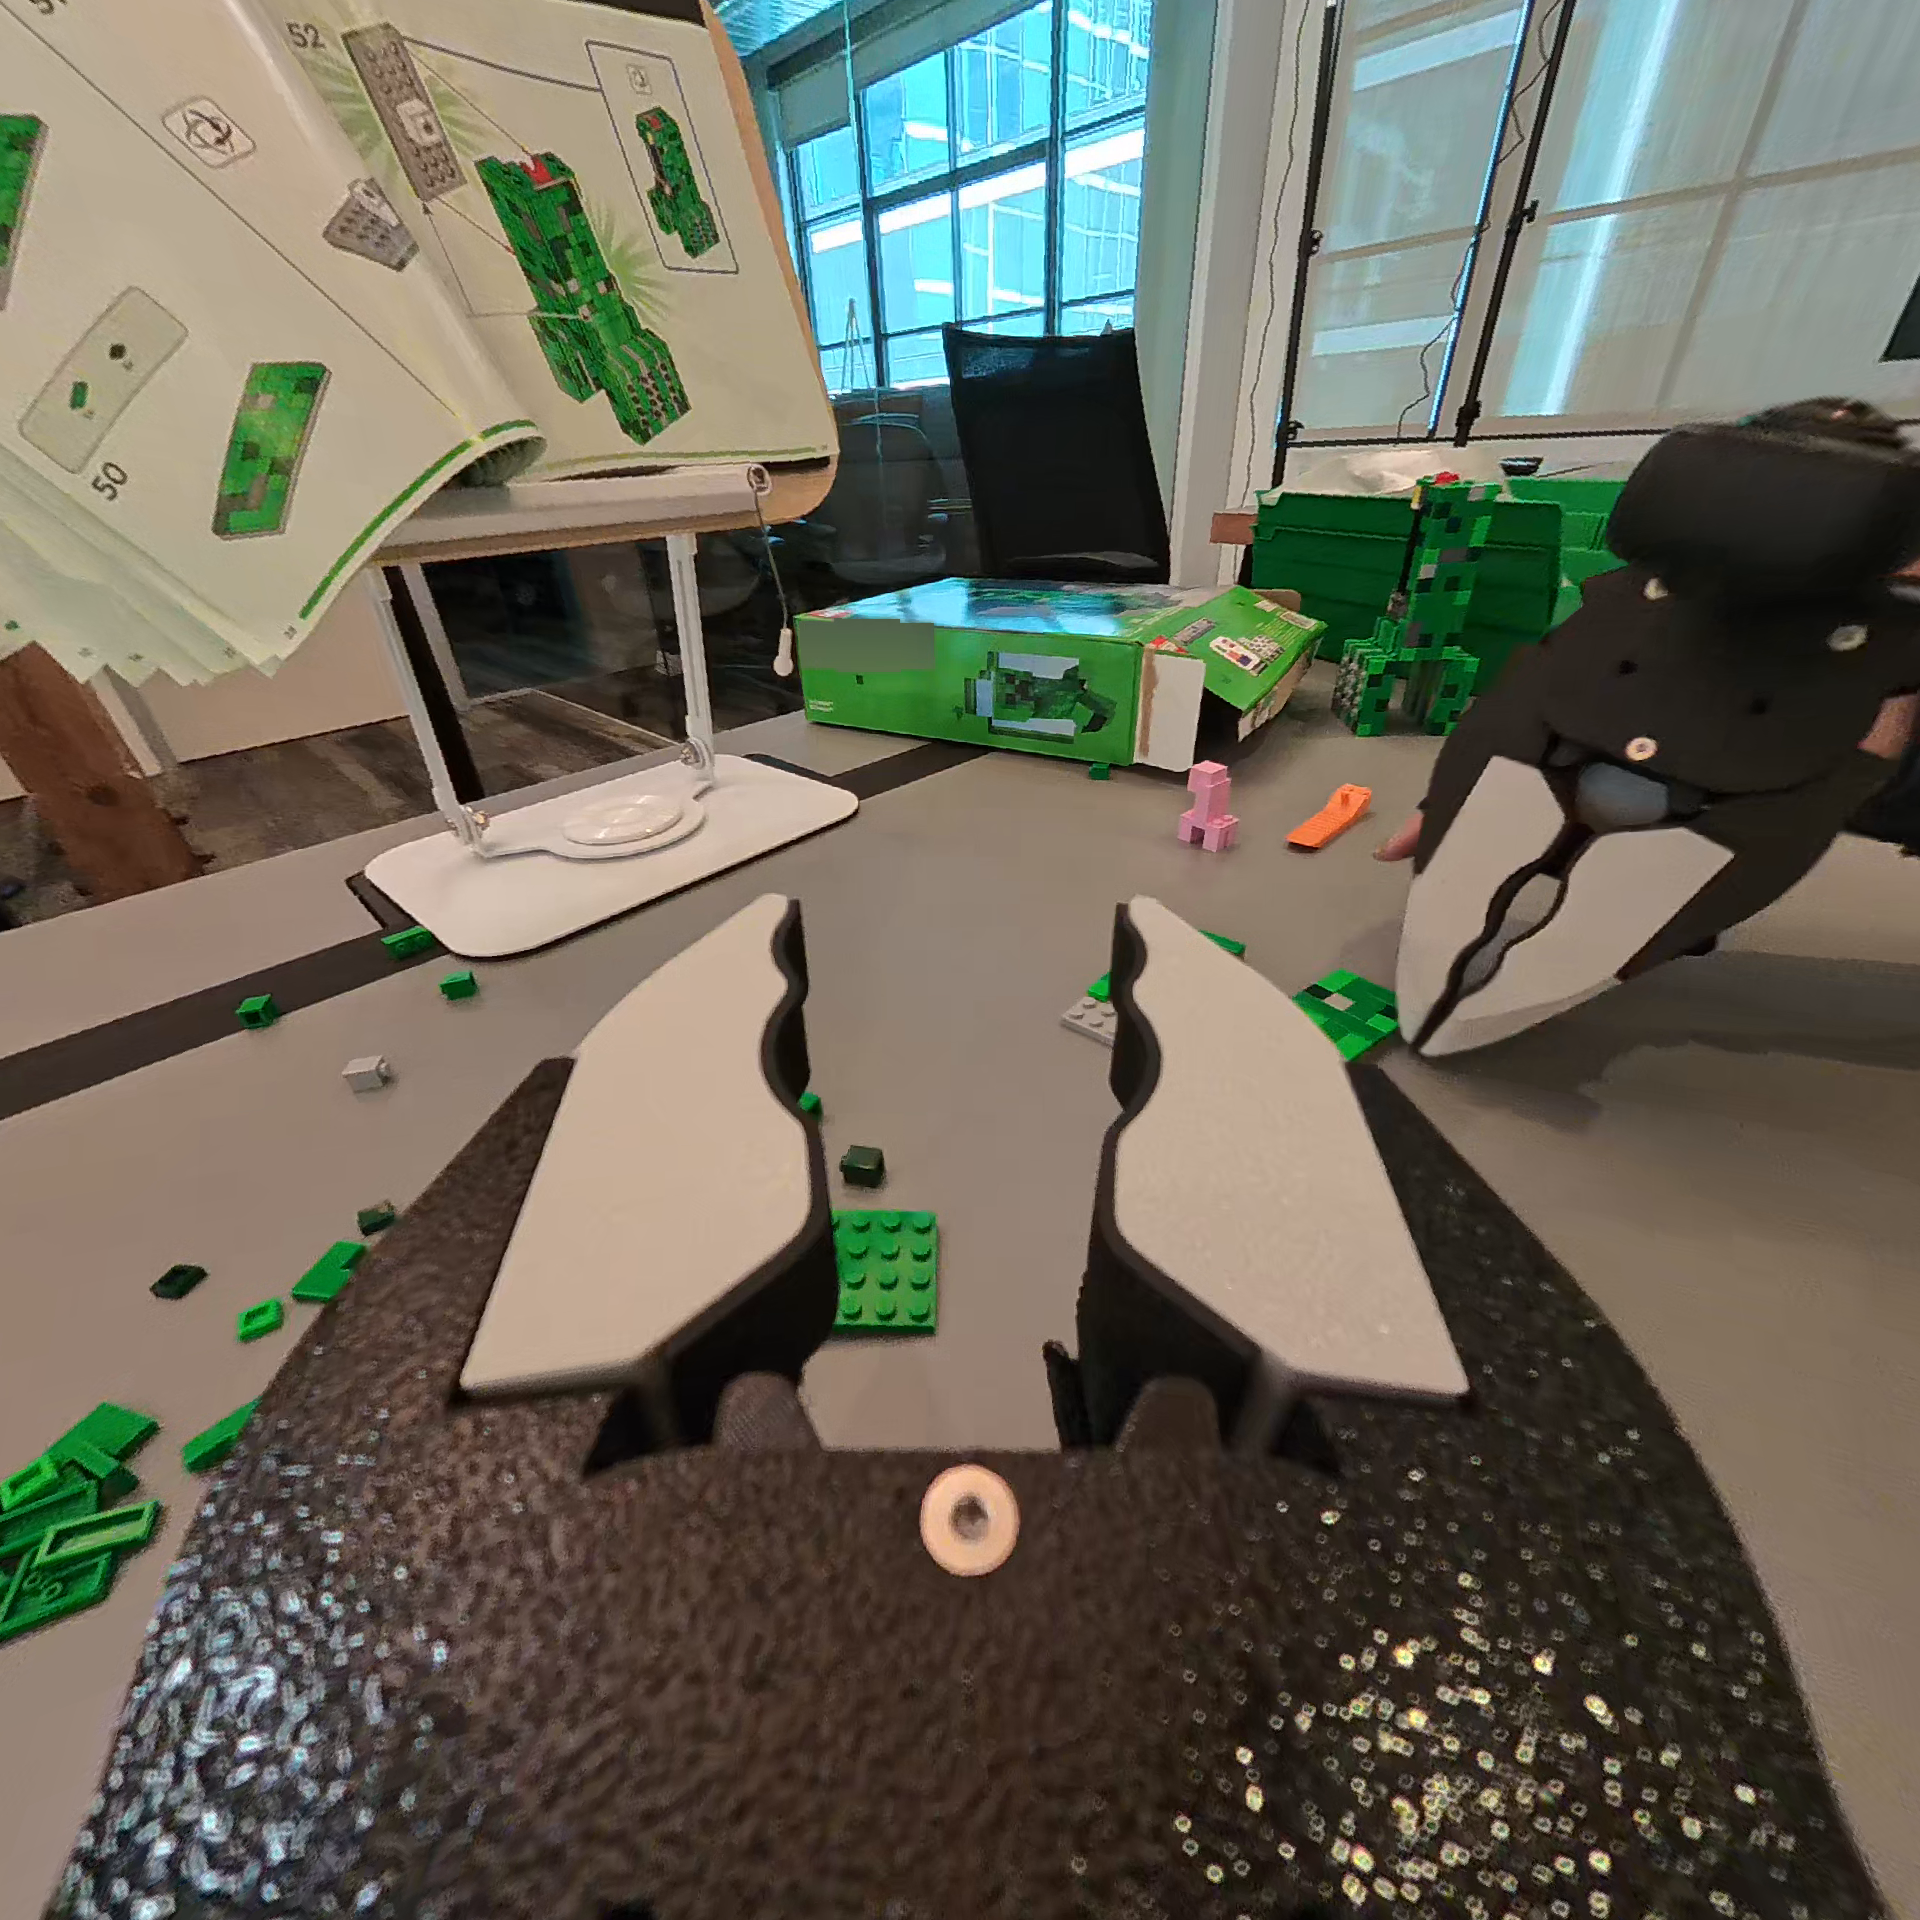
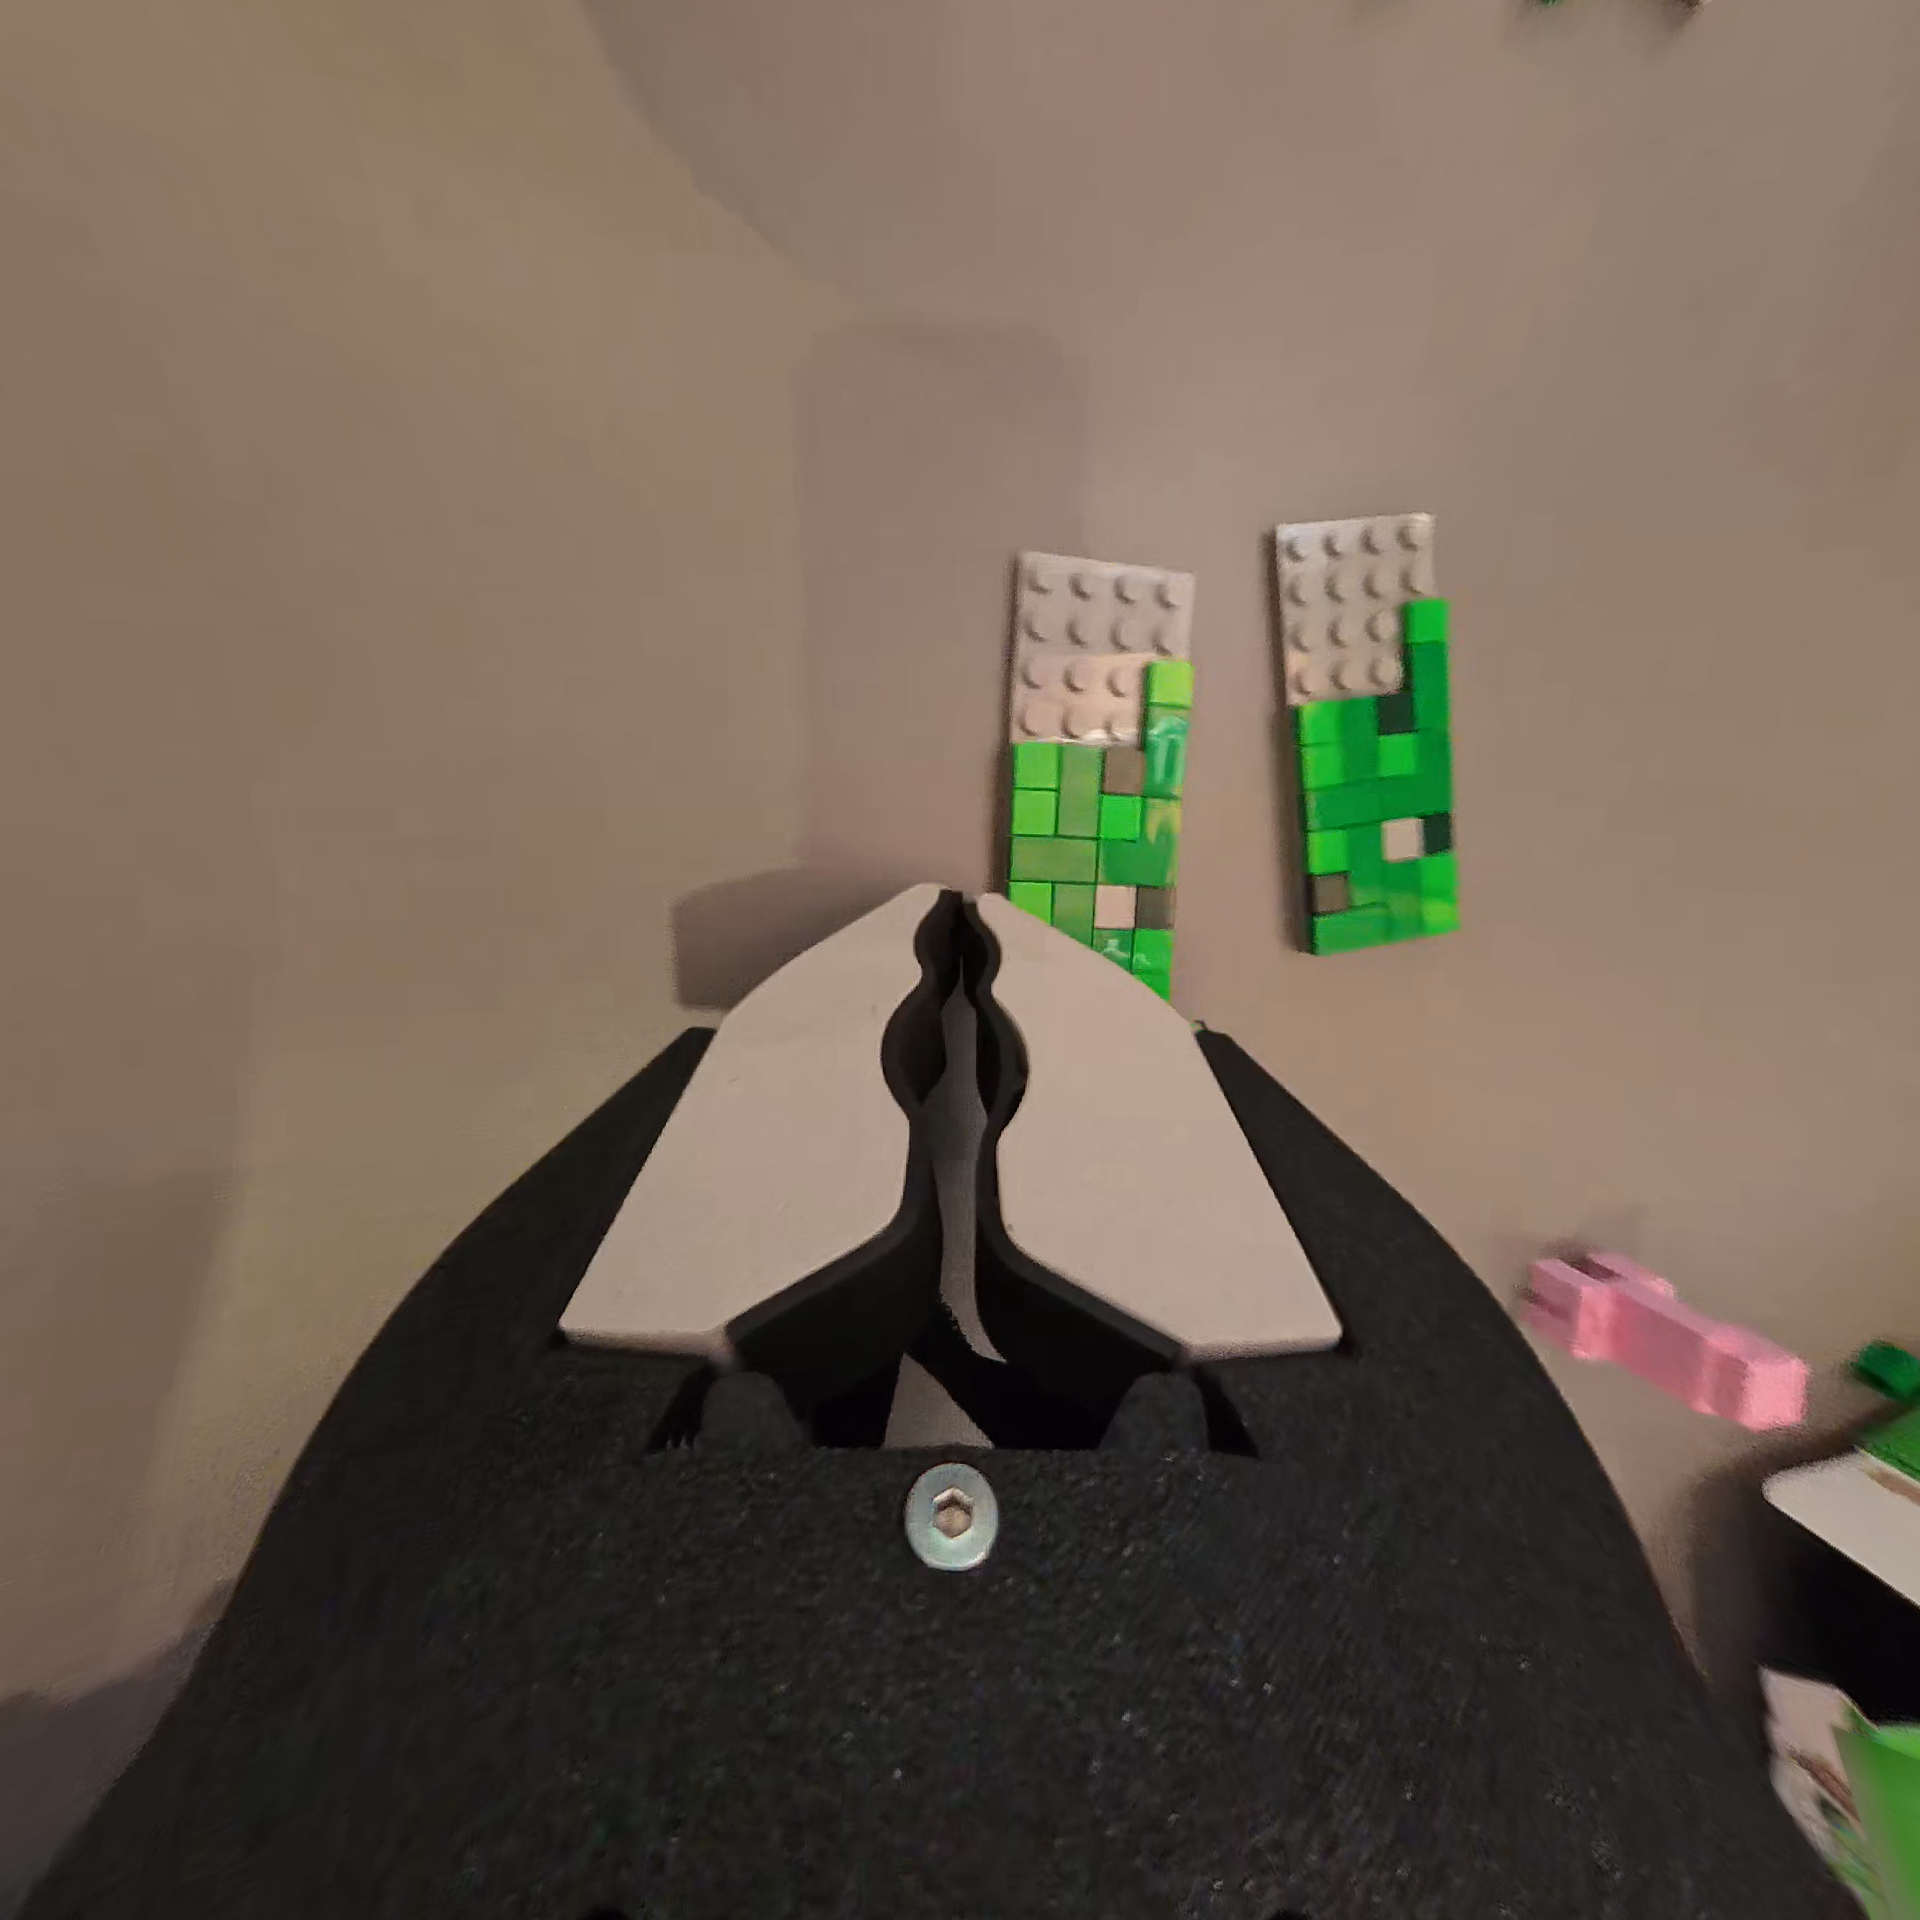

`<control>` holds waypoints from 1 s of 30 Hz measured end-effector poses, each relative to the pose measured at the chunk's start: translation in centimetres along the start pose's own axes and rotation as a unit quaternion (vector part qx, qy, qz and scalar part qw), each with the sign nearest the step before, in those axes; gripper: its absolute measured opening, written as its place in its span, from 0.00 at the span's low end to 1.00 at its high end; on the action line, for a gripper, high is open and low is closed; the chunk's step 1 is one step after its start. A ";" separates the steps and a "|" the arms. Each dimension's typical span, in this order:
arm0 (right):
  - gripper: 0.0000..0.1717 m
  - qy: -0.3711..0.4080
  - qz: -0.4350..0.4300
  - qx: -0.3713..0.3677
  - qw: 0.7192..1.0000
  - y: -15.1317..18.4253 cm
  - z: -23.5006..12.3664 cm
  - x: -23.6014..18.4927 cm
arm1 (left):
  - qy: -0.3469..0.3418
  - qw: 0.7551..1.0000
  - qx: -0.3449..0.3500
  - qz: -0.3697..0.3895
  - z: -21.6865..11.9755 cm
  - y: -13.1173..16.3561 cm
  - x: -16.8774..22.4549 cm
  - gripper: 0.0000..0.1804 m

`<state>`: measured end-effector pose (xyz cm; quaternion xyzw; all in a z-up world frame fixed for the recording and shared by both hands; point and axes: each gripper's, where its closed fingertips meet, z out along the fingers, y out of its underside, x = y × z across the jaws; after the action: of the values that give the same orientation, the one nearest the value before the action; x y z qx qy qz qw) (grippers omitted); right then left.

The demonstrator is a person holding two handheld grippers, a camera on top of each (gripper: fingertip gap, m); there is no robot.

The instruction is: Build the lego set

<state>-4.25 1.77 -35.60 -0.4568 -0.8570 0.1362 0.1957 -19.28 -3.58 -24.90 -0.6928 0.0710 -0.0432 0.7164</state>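
Left tongs (image 1: 956, 935) gape empty above a green studded plate (image 1: 883, 1273) on the tabletop (image 1: 987, 852). Right tongs (image 2: 961, 904) are closed on nothing, tips just beside a half-tiled grey plate (image 2: 1101, 769); a second plate (image 2: 1371, 738) lies near.

An office: tall grid windows (image 1: 966, 208) look onto other glass buildings, a black mesh desk chair (image 1: 1049, 447) stands behind a long grey table (image 1: 935, 883), and glass partitions (image 1: 1621, 208) with dark frames line the room on the right
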 end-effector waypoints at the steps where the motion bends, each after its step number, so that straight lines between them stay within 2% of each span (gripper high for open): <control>1: 0.00 0.019 -0.005 -0.004 1.000 0.2 0.1 0.6 | -0.003 1.000 0.000 0.002 0.1 0.0 0.0 0.31; 4: 0.00 0.027 0.003 0.012 1.000 0.1 -0.1 1.1 | -0.007 1.000 0.002 -0.001 0.2 0.0 0.0 0.29; 8: 0.00 0.013 0.034 0.156 0.987 -3.3 -2.5 1.7 | 0.024 1.000 0.003 -0.018 1.1 0.4 1.4 0.28; 10: 0.00 0.065 0.060 0.255 0.963 -5.1 -4.0 4.2 | 0.013 1.000 0.015 -0.009 1.5 0.1 1.3 0.28; 12: 0.00 0.119 0.116 0.345 0.924 -6.2 -5.1 7.1 | -0.002 1.000 0.027 -0.008 2.2 -0.3 1.2 0.26; 13: 0.00 0.164 0.158 0.365 0.903 -6.0 -5.6 8.9 | -0.003 1.000 0.030 -0.004 2.5 -0.3 1.3 0.21; 15: 0.00 0.238 0.216 0.378 0.868 -5.1 -6.3 11.9 | -0.012 1.000 0.016 0.010 3.8 0.2 1.1 0.17; 19: 0.00 0.315 0.259 0.430 0.805 -4.3 -7.5 15.5 | -0.055 0.998 0.009 0.032 5.6 0.4 -0.4 0.11; 20: 0.00 0.323 0.259 0.438 0.798 -3.9 -7.4 15.9 | -0.063 0.997 0.013 0.036 5.8 0.2 -0.6 0.09; 23: 0.00 0.362 0.238 0.423 0.796 -3.1 -6.2 16.5 | -0.044 0.998 0.005 0.049 6.7 0.5 0.1 0.00; 25: 0.00 0.380 0.218 0.407 0.802 -2.7 -5.9 16.4 | -0.027 0.997 0.000 0.072 7.2 0.6 1.2 0.00; 30: 0.00 0.397 0.204 0.422 0.789 -2.1 -6.7 16.4 | 0.000 0.989 -0.007 0.146 7.7 0.8 3.4 0.00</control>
<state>-11.03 14.68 -25.34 -0.5067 -0.4480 0.3277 0.6596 -14.67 3.53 -25.61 -0.6797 0.1718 0.0618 0.7104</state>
